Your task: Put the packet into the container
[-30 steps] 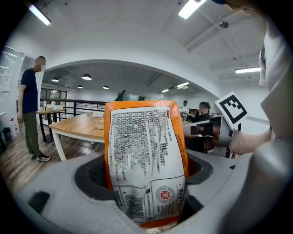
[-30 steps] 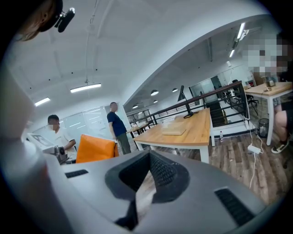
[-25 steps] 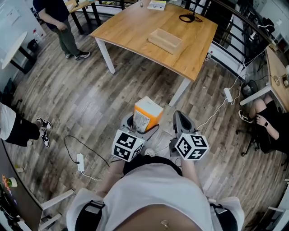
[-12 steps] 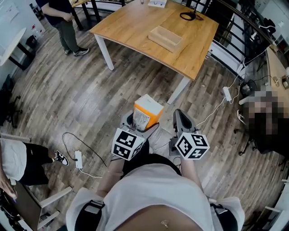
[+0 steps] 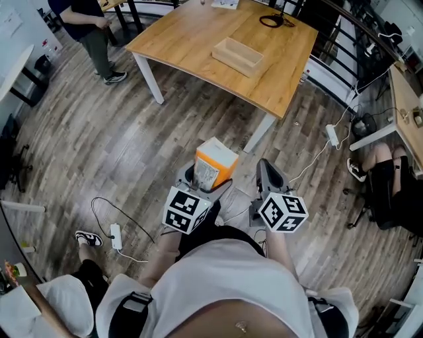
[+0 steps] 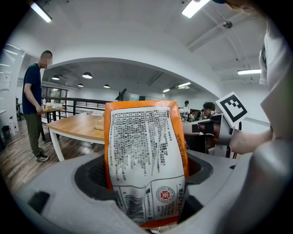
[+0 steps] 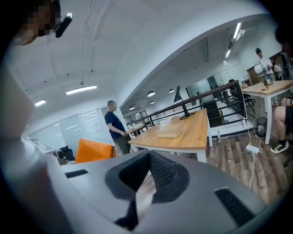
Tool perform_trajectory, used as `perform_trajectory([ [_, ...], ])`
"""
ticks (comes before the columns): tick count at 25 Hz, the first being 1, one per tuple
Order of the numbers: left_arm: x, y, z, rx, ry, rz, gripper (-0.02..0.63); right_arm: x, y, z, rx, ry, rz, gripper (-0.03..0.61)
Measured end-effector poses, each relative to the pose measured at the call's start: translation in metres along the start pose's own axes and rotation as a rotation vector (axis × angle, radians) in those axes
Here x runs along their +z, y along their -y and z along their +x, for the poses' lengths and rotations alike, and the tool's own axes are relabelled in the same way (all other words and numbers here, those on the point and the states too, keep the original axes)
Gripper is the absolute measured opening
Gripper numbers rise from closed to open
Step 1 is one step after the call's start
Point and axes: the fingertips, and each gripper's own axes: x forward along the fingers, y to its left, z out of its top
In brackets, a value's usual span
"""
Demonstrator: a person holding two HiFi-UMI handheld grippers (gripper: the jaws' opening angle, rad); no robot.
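One big wooden table (image 5: 198, 39) fills the far part of the room, and I place everything else from it. At its far left corner a person in a dark shirt (image 5: 86, 20) stands on the plank floor (image 5: 119, 132). Well apart from the table, on its near side, the two grippers are held close to the body of the one who carries them. The left gripper (image 6: 146, 183) pinches the lower end of an orange packet (image 6: 144, 137). The packet stands upright between the jaws with its white printed face to that gripper's camera, so it is in the air, well short of the table. The right gripper (image 7: 145, 180) is just beside it, more to the right along the table's near side. Its jaws are pressed together at the tips, with nothing between them. On the table, in its right half, lies the shallow wooden container (image 5: 236, 56). Beyond that, near the table's far edge, lies a coil of black cable (image 5: 274, 20).
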Motion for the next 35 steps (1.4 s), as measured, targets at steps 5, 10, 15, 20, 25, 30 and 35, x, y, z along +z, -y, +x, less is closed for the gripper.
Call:
perform_trajectory([
  [5, 0.007, -0.017, 0.019, -0.005, -0.011, 0.000, 0.416, 0.006, 0.009, 0.024, -0.005, -0.005, 0.009, 0.011],
  [10, 0.021, -0.041, 0.040, -0.010, -0.019, -0.002, 0.416, 0.019, 0.016, 0.055, -0.013, -0.009, 0.014, 0.011],
  [15, 0.039, -0.065, 0.066, -0.018, -0.016, 0.000, 0.416, 0.035, 0.028, 0.087, -0.028, -0.008, 0.012, 0.011],
  [20, 0.060, -0.090, 0.088, -0.040, -0.016, 0.006, 0.416, 0.055, 0.034, 0.118, -0.048, -0.002, 0.014, 0.011],
  [25, 0.079, -0.116, 0.112, -0.059, -0.016, 0.020, 0.416, 0.075, 0.039, 0.150, -0.062, 0.016, 0.017, 0.011],
  [30, 0.102, -0.141, 0.136, -0.080, -0.007, 0.040, 0.416, 0.096, 0.046, 0.184, -0.075, 0.038, 0.017, 0.011],
  [35, 0.116, -0.169, 0.157, -0.090, -0.007, 0.053, 0.416, 0.109, 0.047, 0.219, -0.076, 0.047, 0.022, 0.011],
])
